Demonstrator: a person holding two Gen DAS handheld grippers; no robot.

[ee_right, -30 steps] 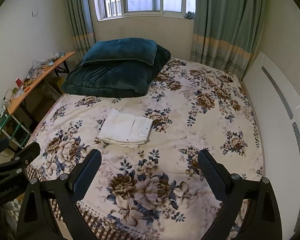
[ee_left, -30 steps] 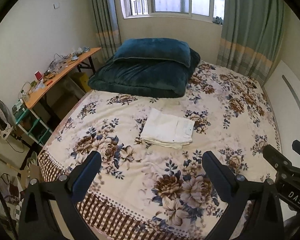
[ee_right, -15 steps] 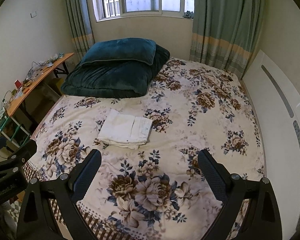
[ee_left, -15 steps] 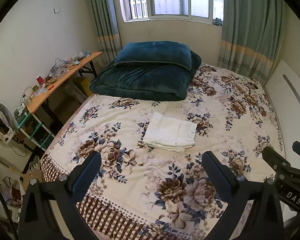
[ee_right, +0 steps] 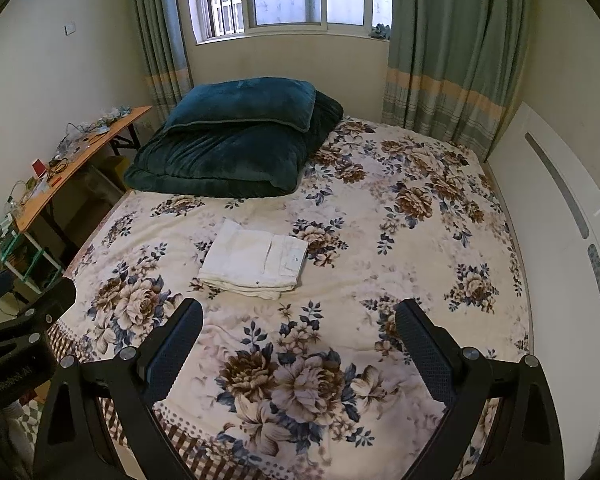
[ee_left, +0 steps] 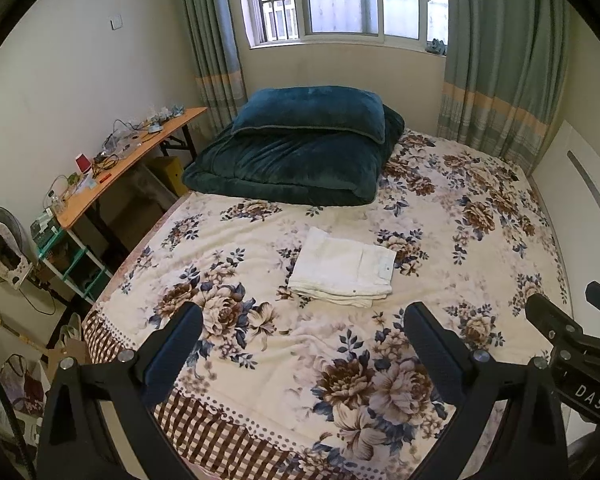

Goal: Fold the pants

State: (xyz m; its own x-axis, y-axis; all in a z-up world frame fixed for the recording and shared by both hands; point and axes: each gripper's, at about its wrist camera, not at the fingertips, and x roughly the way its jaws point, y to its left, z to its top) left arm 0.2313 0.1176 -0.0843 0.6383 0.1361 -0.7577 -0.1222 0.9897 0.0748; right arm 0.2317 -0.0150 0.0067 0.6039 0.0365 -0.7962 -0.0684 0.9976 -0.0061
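Observation:
White pants (ee_left: 346,268) lie folded in a neat rectangle in the middle of the floral bed cover (ee_left: 440,248); they also show in the right wrist view (ee_right: 256,262). My left gripper (ee_left: 302,320) is open and empty, held back over the near edge of the bed, well short of the pants. My right gripper (ee_right: 298,316) is open and empty too, at about the same distance. The right gripper's body shows at the right edge of the left wrist view (ee_left: 572,344).
A dark teal folded duvet with a pillow on top (ee_left: 300,148) sits at the far side of the bed. An orange desk (ee_left: 132,164) with clutter and a fan (ee_left: 0,248) stand on the left. A white headboard panel (ee_right: 560,216) runs along the right.
Both grippers have drawn back and up from the bed, so the pants look smaller and more floor shows. The pants have not moved.

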